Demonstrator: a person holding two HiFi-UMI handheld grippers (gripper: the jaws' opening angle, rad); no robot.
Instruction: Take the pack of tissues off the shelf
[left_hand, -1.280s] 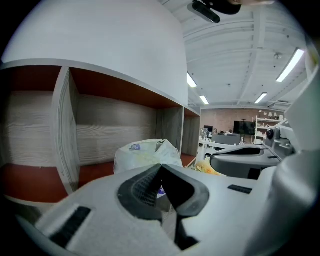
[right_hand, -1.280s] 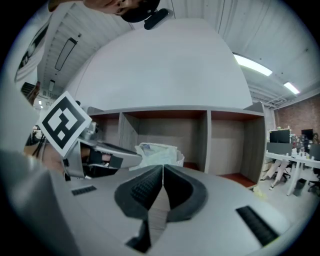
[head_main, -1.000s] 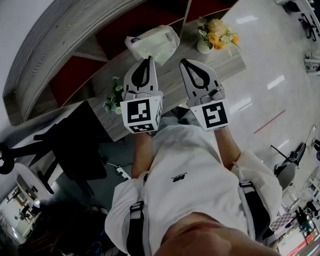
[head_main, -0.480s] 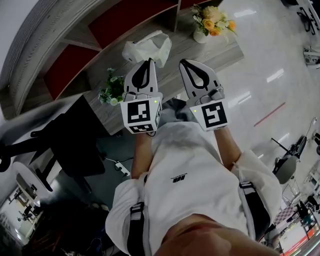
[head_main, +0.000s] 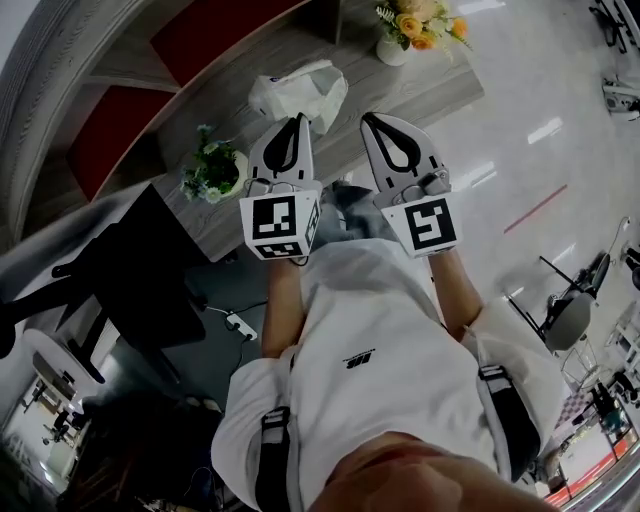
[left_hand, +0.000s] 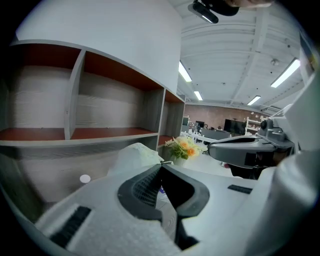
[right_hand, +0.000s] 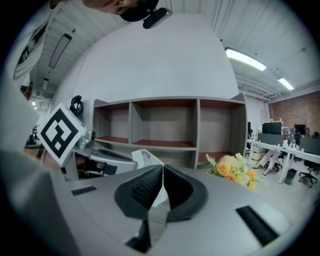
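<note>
Both empty: left tongs (head_main: 297, 121) and right tongs (head_main: 368, 121) are pressed together, side by side, pointed at the soft white plastic-wrapped pack of tissues (head_main: 298, 92). It lies on the grey wood-grain shelf (head_main: 355, 65) just ahead. Likely lining up; must spread before grasping.

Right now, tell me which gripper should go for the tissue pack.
Left, probably. The left gripper, jaws shut, points straight at the pack of tissues, just short of it; the right gripper aims past its side. Both must open first.

Pack of tissues (head_main: 298, 92) — white, crinkled plastic — lies on the grey shelf (head_main: 425, 92).
</note>
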